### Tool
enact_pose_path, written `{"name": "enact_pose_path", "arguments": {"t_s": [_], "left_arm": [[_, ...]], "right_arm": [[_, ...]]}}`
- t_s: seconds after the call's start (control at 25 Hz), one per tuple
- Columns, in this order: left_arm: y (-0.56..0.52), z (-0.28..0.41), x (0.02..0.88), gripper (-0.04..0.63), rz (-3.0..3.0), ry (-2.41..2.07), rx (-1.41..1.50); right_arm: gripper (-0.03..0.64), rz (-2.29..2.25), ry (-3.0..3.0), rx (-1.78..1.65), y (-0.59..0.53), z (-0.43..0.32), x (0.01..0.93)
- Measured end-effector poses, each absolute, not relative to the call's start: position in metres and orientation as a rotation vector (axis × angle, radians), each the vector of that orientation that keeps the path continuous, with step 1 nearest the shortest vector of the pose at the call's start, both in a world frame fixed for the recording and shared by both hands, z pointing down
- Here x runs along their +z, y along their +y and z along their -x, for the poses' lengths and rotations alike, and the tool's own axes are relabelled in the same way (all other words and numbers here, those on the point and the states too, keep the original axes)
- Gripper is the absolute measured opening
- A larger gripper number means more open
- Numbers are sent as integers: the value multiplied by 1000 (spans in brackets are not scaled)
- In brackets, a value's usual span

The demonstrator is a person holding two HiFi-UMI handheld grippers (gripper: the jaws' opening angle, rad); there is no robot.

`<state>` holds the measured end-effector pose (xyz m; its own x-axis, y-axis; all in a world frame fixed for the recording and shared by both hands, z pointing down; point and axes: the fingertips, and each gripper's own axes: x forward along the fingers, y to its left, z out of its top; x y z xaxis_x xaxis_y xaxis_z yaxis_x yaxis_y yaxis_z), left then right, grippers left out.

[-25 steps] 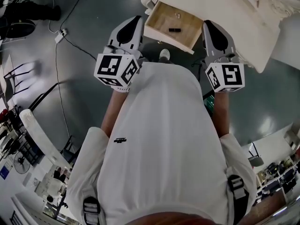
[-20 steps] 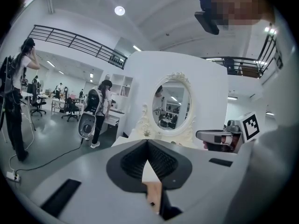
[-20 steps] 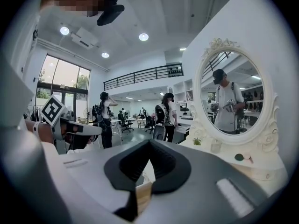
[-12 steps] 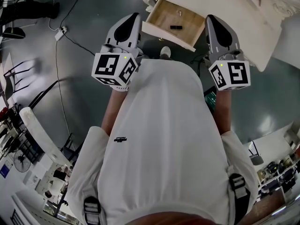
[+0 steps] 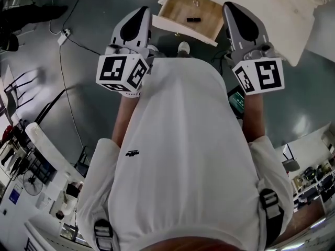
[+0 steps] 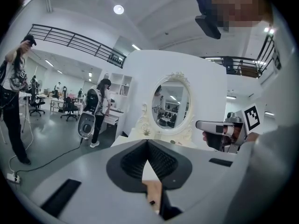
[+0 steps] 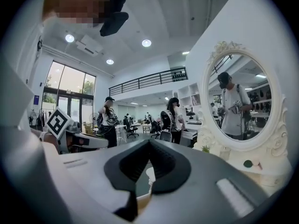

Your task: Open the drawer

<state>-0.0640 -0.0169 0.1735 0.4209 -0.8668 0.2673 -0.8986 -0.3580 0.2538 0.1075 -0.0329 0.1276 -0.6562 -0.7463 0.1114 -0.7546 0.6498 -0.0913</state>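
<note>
While both tools hover just ahead of the white shirt, neither holds anything: the left gripper (image 5: 140, 12) has its fingers pressed together on air, and the right gripper (image 5: 231, 8) is clamped the same way, empty.

Just past them, between the two, sits the drawer (image 5: 183, 12), pulled well out from under the white table (image 5: 261, 14), its wooden floor bare apart from a small black piece (image 5: 193, 19). So the job looks done, or close to it.

The risks, as I read it:
- The right gripper sits just beside the drawer's right corner, and a careless swing could knock it askew.
- Any further pull might bring the drawer off its runners.
- A fresh hold would first need the fingers parted.

A shoe (image 5: 183, 47) stands just below the drawer's front edge, the one thing in its path. Off left, a cable (image 5: 68, 88) trails from a power strip (image 5: 64, 36) across the floor, well clear. Beyond, an ornate oval mirror (image 6: 171, 104) stands on the table, and people (image 6: 99, 106) stand around farther back.
</note>
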Motion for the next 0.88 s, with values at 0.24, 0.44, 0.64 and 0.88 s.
{"name": "enact_pose_path", "arguments": {"t_s": [0.24, 0.44, 0.64, 0.88], "left_arm": [[-22, 65, 173, 9, -2320, -1506, 116], [-21, 63, 173, 9, -2323, -1497, 109], [-21, 63, 177, 9, -2321, -1487, 115], [-23, 59, 178, 9, -2310, -1476, 110]], "right_arm": [[11, -1219, -2818, 199, -31, -102, 122], [11, -1236, -2824, 228, -28, -104, 123], [11, -1246, -2816, 247, -28, -101, 127], [11, -1262, -2806, 273, -33, -107, 131]]}}
